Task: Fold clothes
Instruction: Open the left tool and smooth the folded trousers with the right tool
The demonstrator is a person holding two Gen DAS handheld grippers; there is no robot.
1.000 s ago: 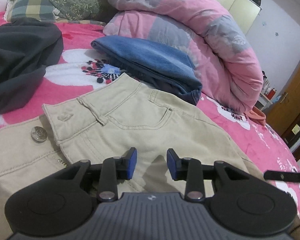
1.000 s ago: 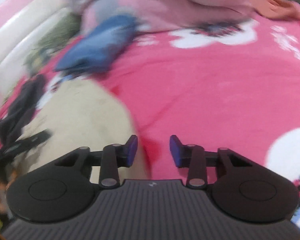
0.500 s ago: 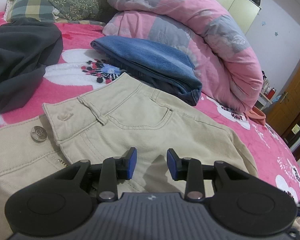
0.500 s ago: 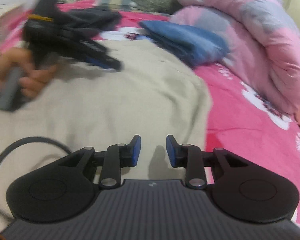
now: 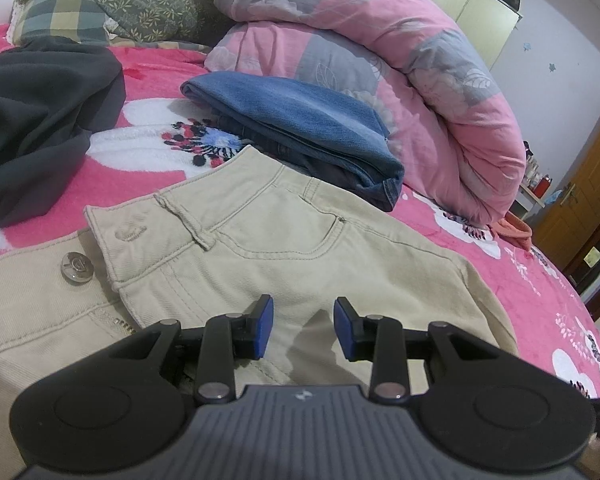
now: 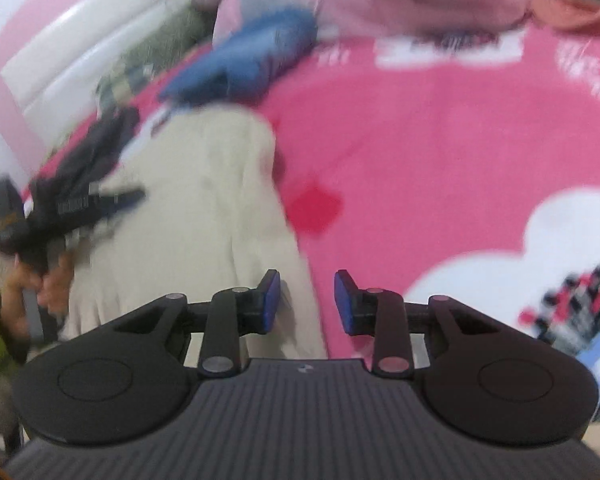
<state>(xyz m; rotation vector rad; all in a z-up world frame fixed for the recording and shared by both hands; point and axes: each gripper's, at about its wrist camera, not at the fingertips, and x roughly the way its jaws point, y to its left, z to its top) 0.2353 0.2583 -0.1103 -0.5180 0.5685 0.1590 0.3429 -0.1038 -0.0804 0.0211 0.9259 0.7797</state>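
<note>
The beige trousers (image 5: 284,248) are lying flat on the pink blanket (image 5: 540,288), waistband pointing toward the jeans (image 5: 300,128). The left gripper (image 5: 303,330) and right gripper (image 6: 307,302) are hovering with jaws narrowly parted, gripping nothing.

The left gripper (image 5: 302,330) hovers over beige cotton trousers (image 5: 284,248) spread on a bed with a pink flowered blanket (image 5: 140,176), its blue-padded fingers (image 5: 263,326) parted with nothing between them. Beyond the waistband lie folded blue jeans (image 5: 296,124), a dark grey garment (image 5: 32,120) and a rolled pink-and-grey quilt (image 5: 412,64).
</note>
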